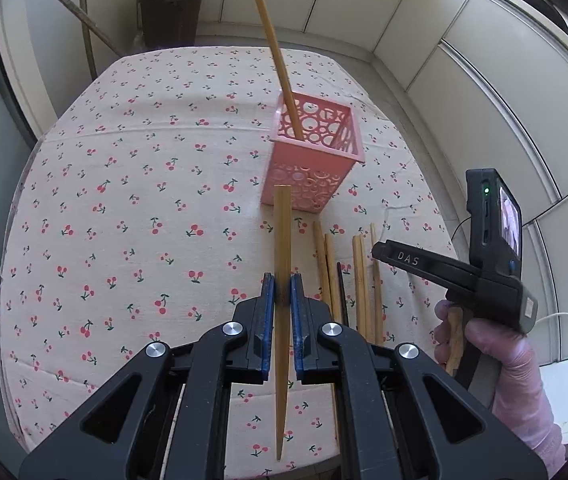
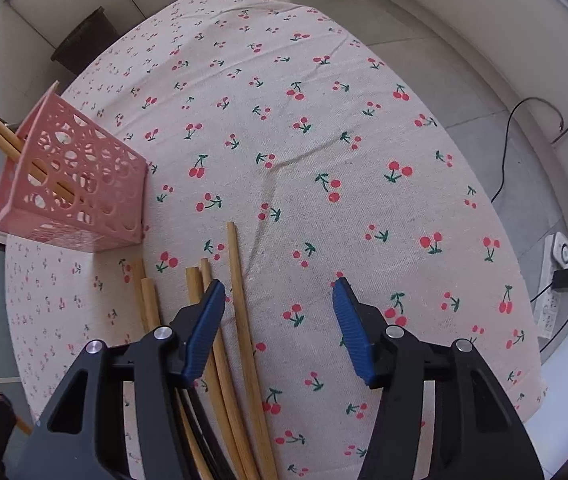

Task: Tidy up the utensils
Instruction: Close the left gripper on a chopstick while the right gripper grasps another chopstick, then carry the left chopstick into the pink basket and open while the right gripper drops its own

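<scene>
Pink basket (image 1: 316,148), cherry-print tablecloth (image 1: 143,200)

A pink perforated holder (image 1: 316,148) stands upright with a bamboo chopstick (image 1: 273,54) leaned inside; another chopstick (image 1: 282,240) is held above the bench, while several loose chopsticks (image 2: 239,320) lie side by side nearby.

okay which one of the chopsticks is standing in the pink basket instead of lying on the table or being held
The long bamboo chopstick leaning out of the pink basket. The left gripper holds another, and the rest lie flat on the tablecloth.
</scene>
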`<state>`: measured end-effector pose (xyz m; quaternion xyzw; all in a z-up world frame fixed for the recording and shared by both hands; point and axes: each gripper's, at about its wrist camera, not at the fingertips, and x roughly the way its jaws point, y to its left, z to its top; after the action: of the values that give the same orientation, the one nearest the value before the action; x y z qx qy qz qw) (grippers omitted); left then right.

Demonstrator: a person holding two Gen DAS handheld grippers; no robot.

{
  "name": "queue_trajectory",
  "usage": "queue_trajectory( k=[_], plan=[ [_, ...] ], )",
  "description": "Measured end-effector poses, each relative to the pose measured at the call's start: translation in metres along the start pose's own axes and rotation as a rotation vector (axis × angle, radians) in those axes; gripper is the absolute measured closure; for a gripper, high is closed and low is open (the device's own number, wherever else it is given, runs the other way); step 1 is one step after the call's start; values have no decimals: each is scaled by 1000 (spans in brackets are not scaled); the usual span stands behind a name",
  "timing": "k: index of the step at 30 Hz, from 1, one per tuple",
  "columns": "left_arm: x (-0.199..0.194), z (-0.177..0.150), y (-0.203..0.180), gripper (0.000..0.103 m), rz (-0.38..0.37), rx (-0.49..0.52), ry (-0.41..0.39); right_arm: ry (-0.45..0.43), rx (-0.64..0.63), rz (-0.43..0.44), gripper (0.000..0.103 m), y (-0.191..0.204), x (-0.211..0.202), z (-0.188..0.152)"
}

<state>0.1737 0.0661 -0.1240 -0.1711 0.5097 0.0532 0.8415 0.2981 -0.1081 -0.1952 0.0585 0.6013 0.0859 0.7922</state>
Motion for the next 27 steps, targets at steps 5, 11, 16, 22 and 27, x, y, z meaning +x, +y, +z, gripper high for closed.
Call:
queue_trajectory(
  k=[5,11,16,22,27],
  plan=[
    [-3,2,7,95,-10,-17,-8,-45,-88,-101,75,20,4,-2],
    [-4,2,10,95,-9,-26,-12,-79,-112,-59,97,29,4,-13],
    [-6,2,12,95,-19,-37,-33,-110,-28,69,97,5,-6,-15],
    [-16,-1,8,95,-31,-27,-73,-220,13,141,97,-17,-44,-33],
    [-33,-7,2,95,-45,5,-135,-322,-7,181,97,-25,-86,-59]
  ],
)
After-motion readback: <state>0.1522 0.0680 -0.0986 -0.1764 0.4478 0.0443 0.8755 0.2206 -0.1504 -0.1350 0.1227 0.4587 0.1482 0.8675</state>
